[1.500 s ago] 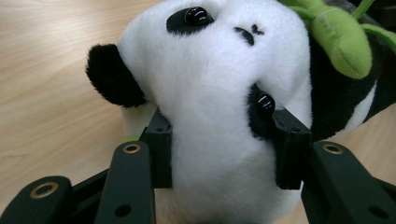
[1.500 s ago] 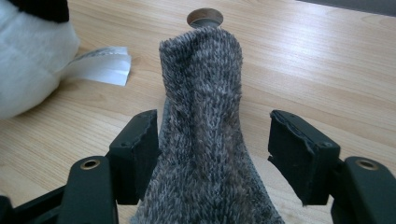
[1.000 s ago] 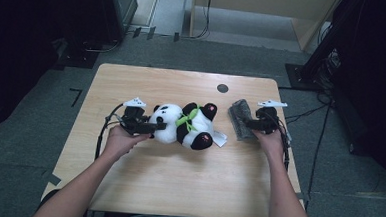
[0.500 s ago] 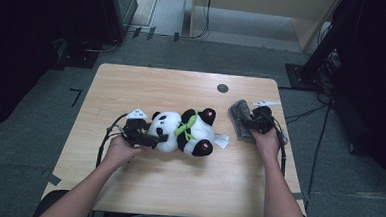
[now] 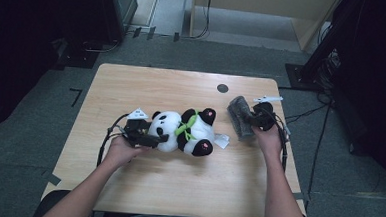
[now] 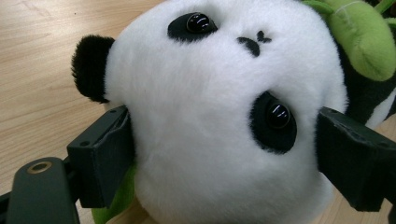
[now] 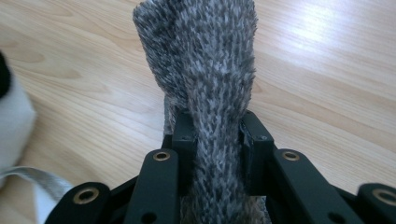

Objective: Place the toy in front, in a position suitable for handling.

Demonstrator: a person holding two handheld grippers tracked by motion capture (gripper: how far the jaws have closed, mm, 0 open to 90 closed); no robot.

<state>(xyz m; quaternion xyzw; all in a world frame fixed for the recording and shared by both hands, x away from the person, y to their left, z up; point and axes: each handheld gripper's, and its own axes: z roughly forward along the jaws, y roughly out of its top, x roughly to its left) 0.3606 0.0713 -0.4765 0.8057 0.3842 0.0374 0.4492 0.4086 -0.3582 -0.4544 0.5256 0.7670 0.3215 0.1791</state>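
High view: the plush panda [image 5: 184, 132] lies mid-table, its head pinched between the jaws of the left tongs [image 5: 152, 139]. Near the table's right edge, the right tongs [image 5: 248, 120] clamp a grey knitted cloth [image 5: 239, 116].

wooden table [image 5: 147, 86], grey floor [image 5: 39, 145], dark surroundings

A: What's w/ the left gripper [image 6: 224, 154]?

B: Jaws clamp the panda's head [image 6: 219, 112], one per cheek, pressing into the white fur.

A: Head's pose?

B: Face up, tilted. Black ear [image 6: 91, 67] sits left of the head, above the left jaw. Green plush bit [image 6: 359, 42] upper right of the head. Wooden table [image 6: 42, 93] behind the head.
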